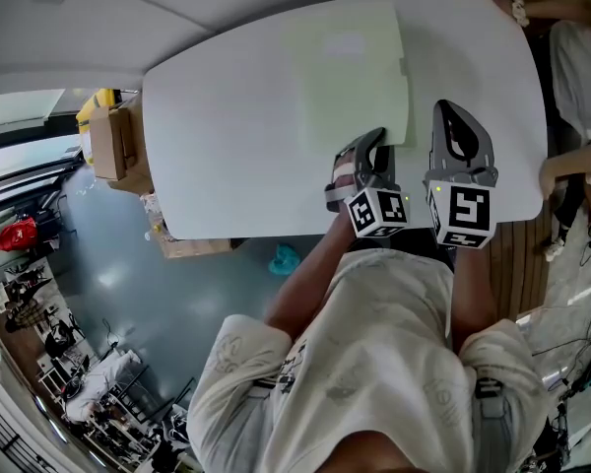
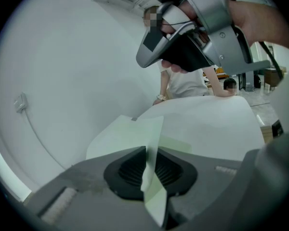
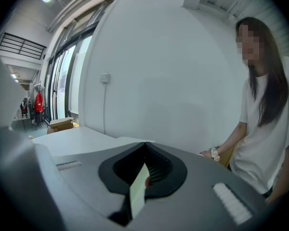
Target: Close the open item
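Closest to the head camera is the wearer's pale printed shirt (image 1: 374,363), both arms reaching forward over the near edge of the white worktop (image 1: 227,136). Off to the far left, past the worktop's end, cardboard boxes (image 1: 113,141) sit stacked above a grey floor. Moving right, a pale green folder (image 1: 350,77) lies flat on the right half of the worktop, a small tab showing on its right edge. At its near right corner sits the left hand-held gripper (image 1: 374,138); in its own view its jaws are pressed almost together (image 2: 147,150), pinching a thin leaf of the folder that stands on edge between the pads and rises past their tips, with the rest of the folder spread on the worktop just beyond. Just beside it to the right, clear of the folder's edge, the right hand-held gripper (image 1: 451,108) is held higher; in its own view its jaws (image 3: 145,148) are together on a pale green strip (image 3: 137,191), and I cannot tell whether that strip belongs to the folder. At the worktop's far right end a second person (image 3: 265,119) in a white top stands with a hand resting on the surface.
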A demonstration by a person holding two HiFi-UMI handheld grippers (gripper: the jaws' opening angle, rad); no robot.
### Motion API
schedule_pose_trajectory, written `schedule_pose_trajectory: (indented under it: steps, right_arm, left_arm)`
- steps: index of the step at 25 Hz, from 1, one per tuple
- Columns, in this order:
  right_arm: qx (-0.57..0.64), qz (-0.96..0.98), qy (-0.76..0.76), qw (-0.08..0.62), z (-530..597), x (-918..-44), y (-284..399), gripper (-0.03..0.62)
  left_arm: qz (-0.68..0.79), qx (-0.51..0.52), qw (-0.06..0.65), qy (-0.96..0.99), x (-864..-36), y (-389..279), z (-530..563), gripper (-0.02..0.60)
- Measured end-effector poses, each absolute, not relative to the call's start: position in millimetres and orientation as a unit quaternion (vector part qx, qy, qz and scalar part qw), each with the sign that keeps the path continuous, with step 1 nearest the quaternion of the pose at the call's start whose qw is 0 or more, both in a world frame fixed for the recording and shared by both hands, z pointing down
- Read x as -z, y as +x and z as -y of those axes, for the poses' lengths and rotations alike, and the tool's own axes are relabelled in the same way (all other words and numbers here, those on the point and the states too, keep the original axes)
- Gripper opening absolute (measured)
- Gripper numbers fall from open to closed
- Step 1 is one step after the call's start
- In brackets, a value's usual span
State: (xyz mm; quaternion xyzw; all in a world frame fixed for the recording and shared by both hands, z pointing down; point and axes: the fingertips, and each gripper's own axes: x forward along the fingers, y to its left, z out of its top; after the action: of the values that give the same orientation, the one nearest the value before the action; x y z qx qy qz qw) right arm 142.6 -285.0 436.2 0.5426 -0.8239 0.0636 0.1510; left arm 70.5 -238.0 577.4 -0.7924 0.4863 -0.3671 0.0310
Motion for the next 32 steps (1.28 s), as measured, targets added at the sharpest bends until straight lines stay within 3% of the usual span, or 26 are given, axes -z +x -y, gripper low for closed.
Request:
schedule_pose_trajectory:
  steps: [32]
  right_arm:
    - [-0.109,0.832,0.506,0.199,326.4,-495.3,123.8,0.002]
  left_arm:
    - [-0.328,0.464,-0.003,-0.823,-618.5,86.8,237.9,0.090]
